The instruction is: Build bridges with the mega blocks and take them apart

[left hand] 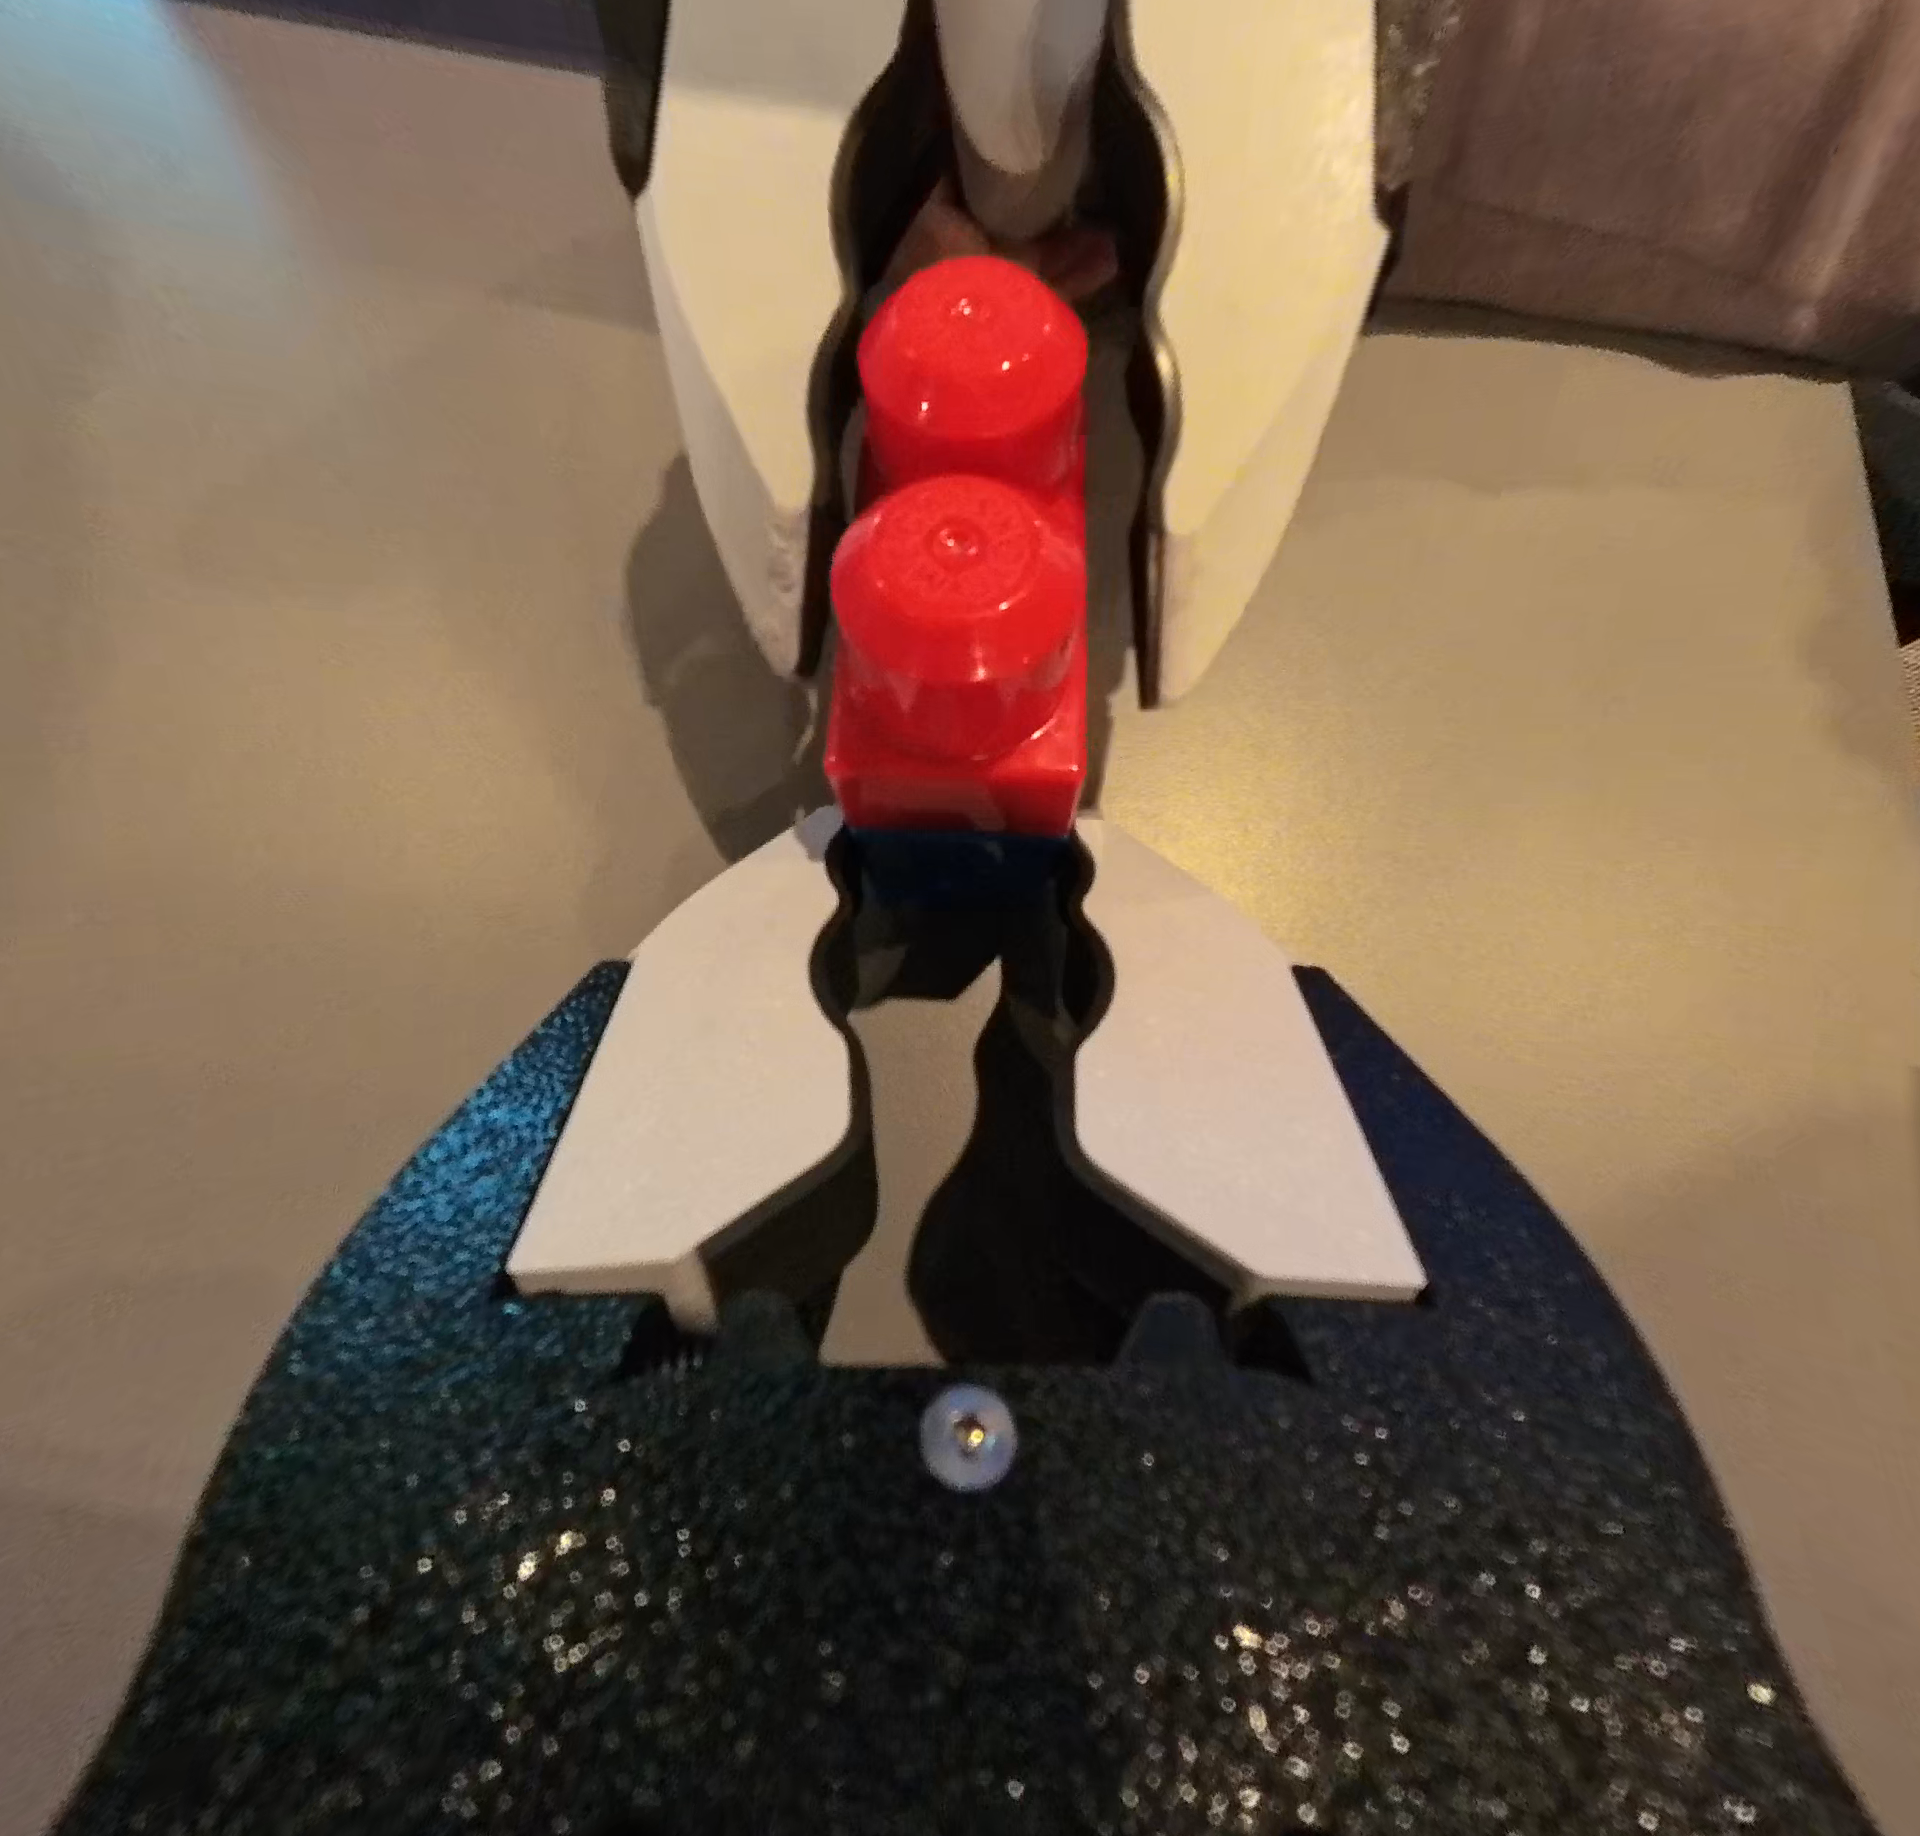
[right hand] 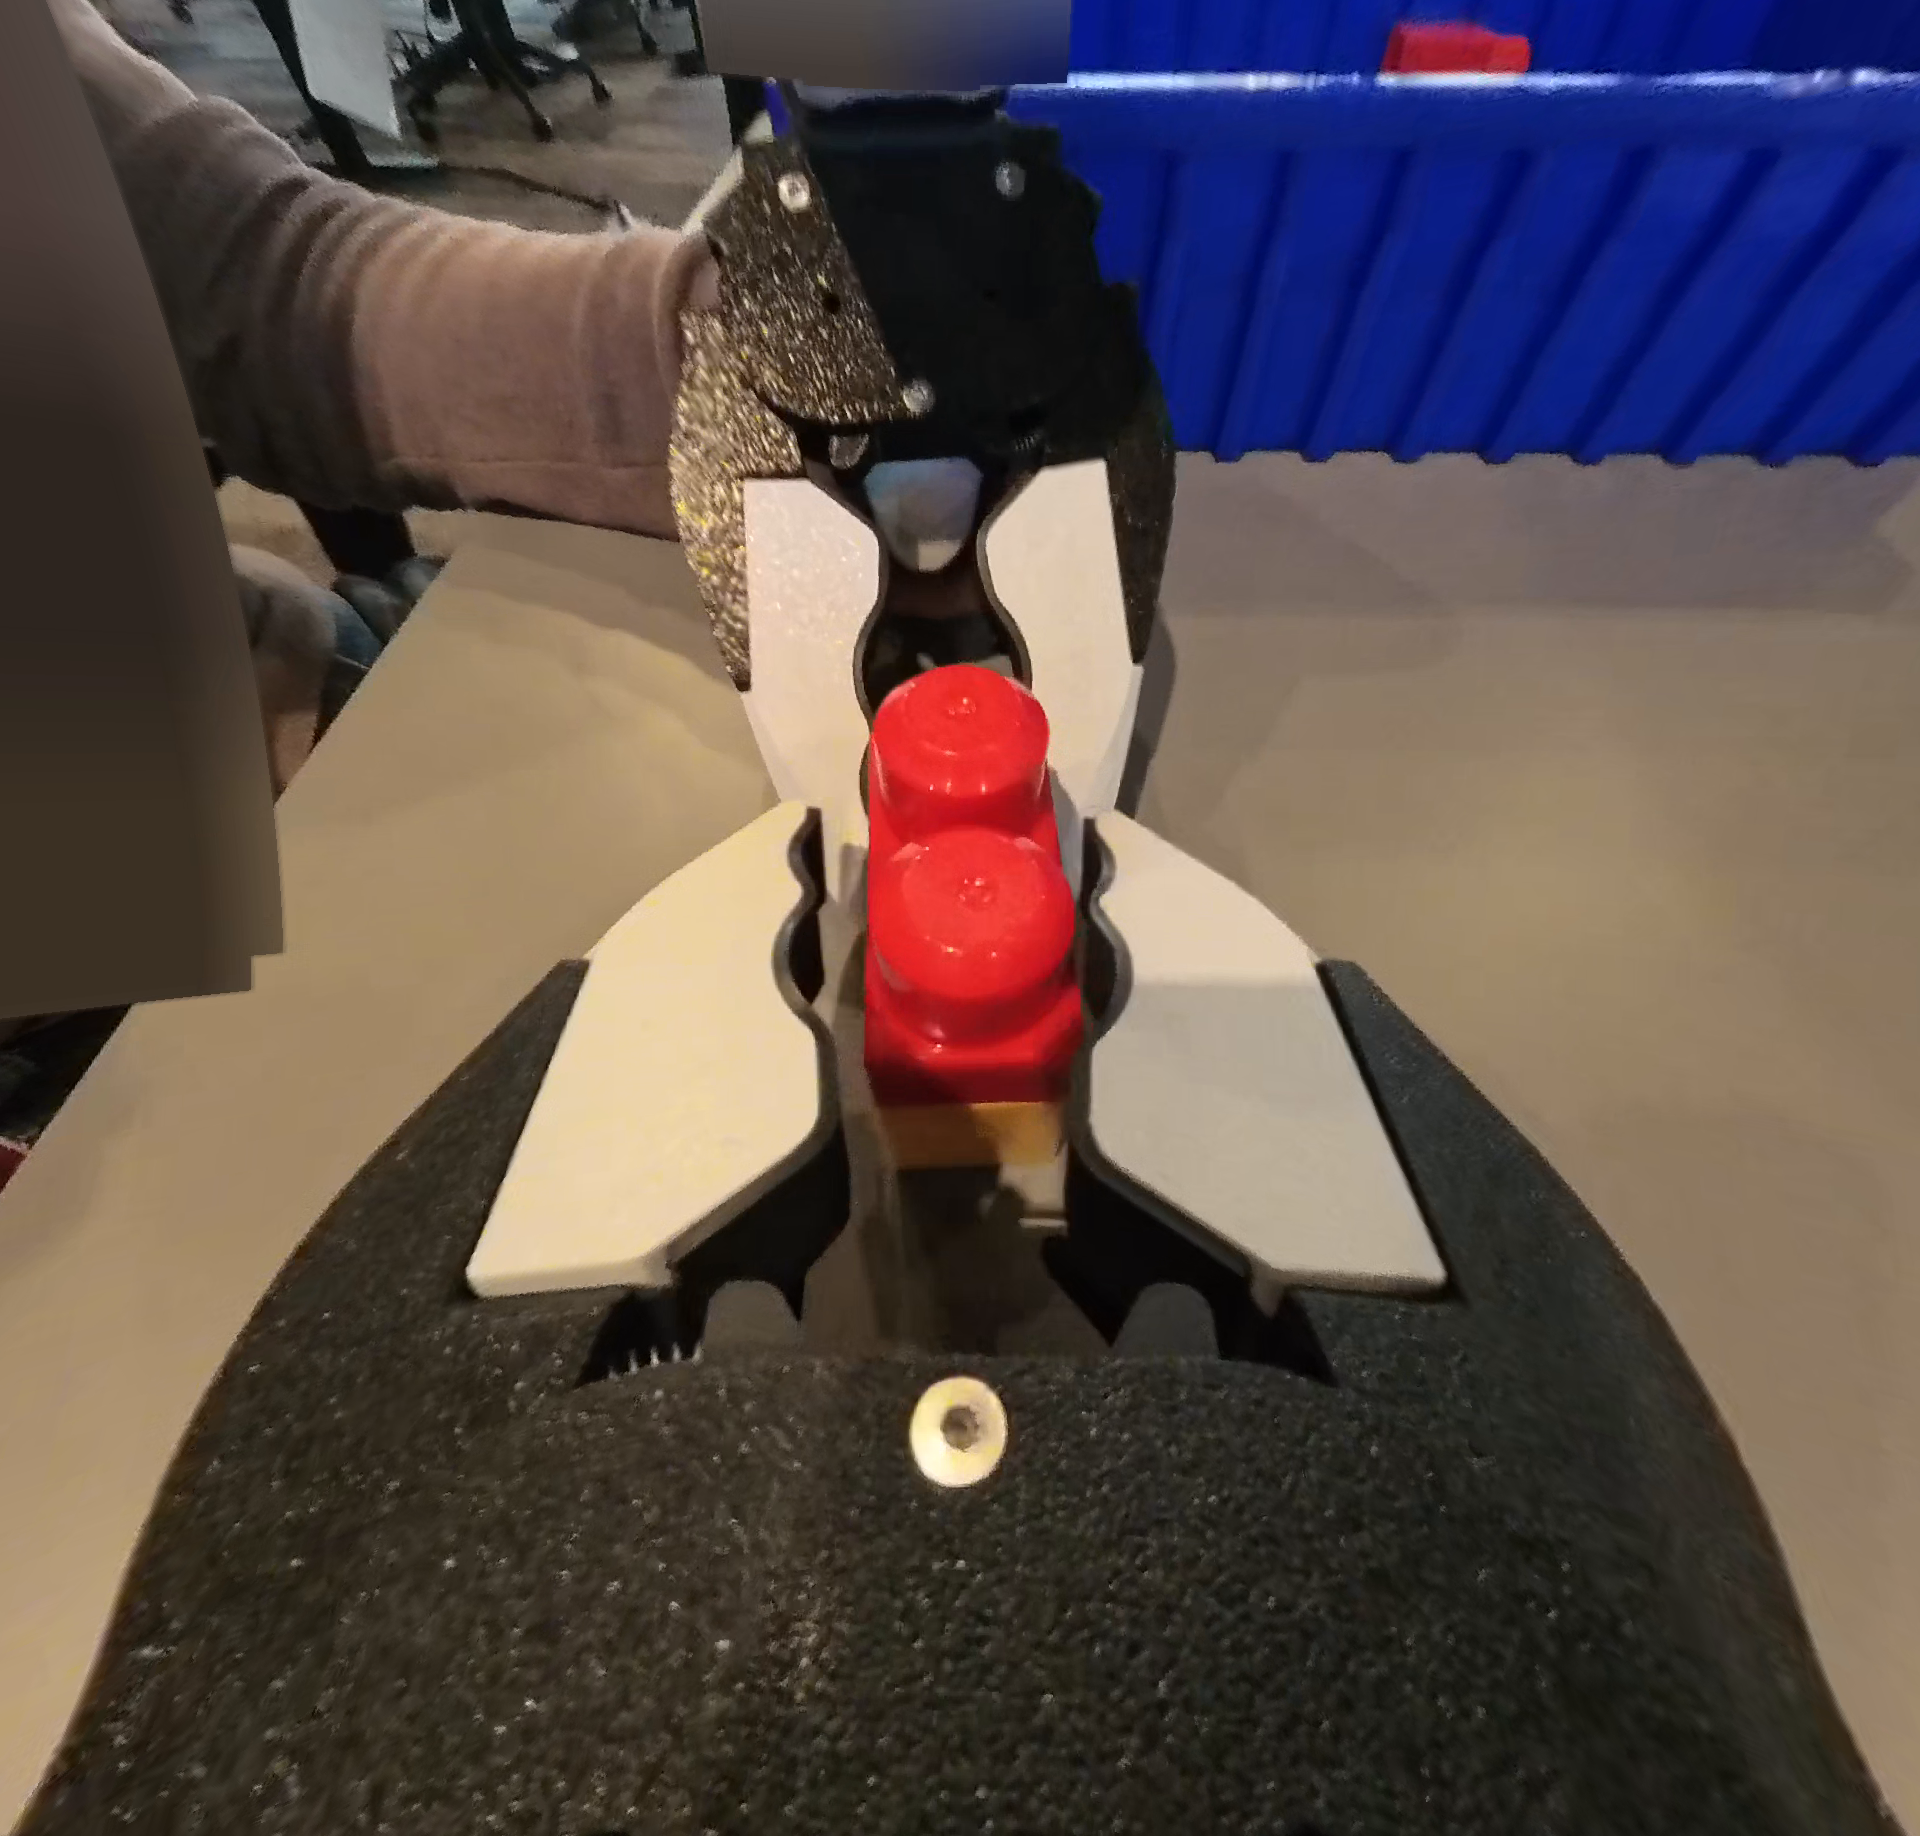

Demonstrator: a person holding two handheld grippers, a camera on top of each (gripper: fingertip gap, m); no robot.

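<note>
Red block (left hand: 961, 581) with two round studs, bridging a dark blue block (left hand: 951, 867) at one end and a yellow block (right hand: 971, 1132) at the other, held between the two claws above the tabletop (left hand: 312, 643); hard to tell whether the legs rest on it. Left claw (left hand: 951, 887) pinching the blue block just under the red one; right claw (right hand: 956, 965) pressed onto the red block's sides at the yellow end. Beyond, a blue ribbed bin (right hand: 1507, 280) with another red piece (right hand: 1455, 49) inside, and a sleeve (right hand: 416, 332) behind the left claw. Likely risks: uneven pulling, twisting the studs so the yellow leg drops free; too weak a pinch on the shallow blue edge, letting it slip; a sudden release, scattering pieces off the tabletop.
</note>
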